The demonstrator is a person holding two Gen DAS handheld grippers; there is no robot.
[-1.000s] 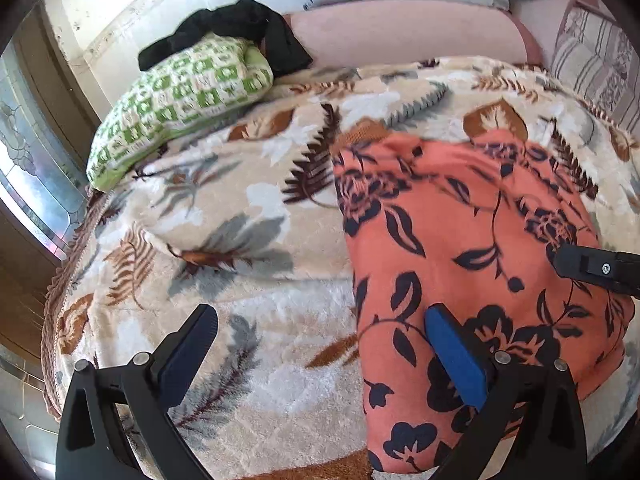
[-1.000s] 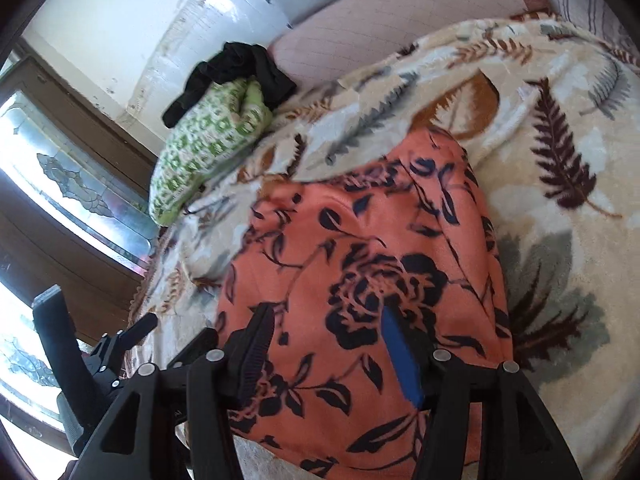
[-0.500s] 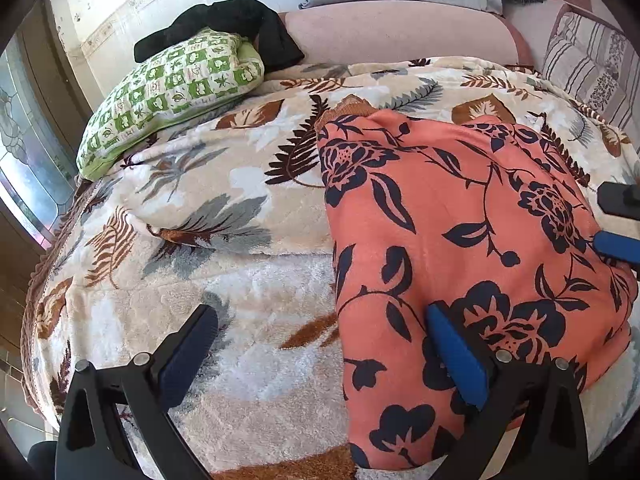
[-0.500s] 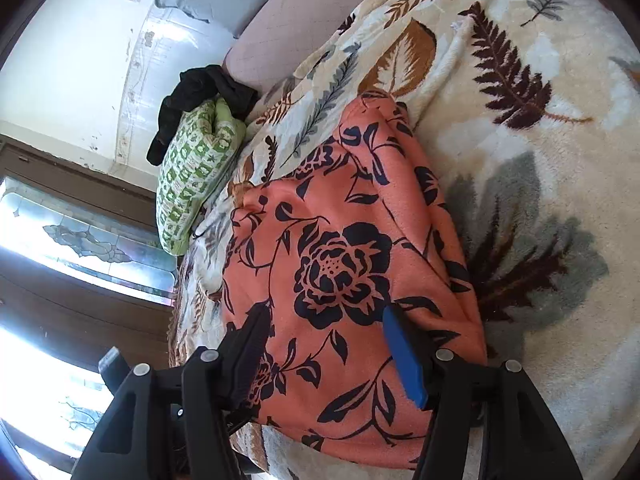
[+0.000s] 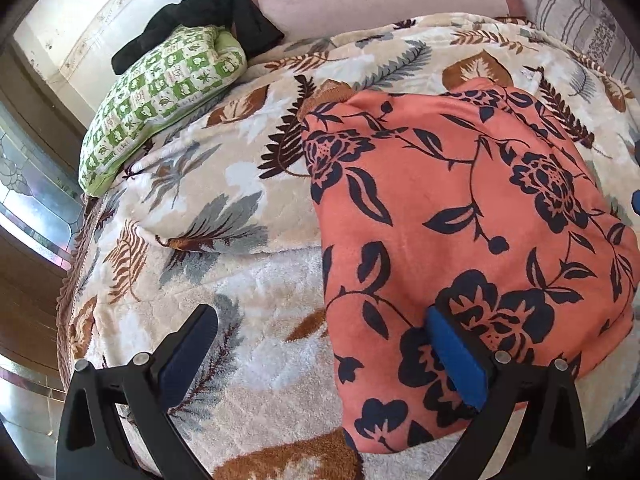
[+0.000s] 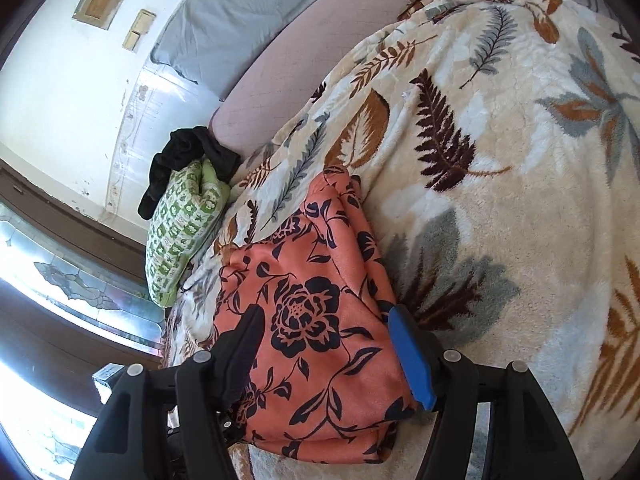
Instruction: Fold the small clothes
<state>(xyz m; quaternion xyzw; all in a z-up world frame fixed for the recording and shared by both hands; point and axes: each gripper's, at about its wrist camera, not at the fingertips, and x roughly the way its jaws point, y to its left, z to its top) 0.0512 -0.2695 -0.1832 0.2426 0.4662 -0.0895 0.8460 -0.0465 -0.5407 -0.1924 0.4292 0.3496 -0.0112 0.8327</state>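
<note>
An orange floral garment [image 5: 460, 216] lies folded on the leaf-print blanket [image 5: 224, 184] of the bed, filling the right half of the left wrist view and the lower centre of the right wrist view. The left gripper [image 5: 320, 344] holds its jaws wide apart, gripping nothing. The right gripper [image 6: 326, 344] also has its jaws spread, empty, above the cloth. A green checked pillow [image 5: 160, 92] sits upper left, under a black garment [image 5: 208, 12].

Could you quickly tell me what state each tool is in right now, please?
Left tool: open, holding nothing, over the near left edge of the orange floral garment.
Right tool: open, holding nothing, straddling the garment.
</note>
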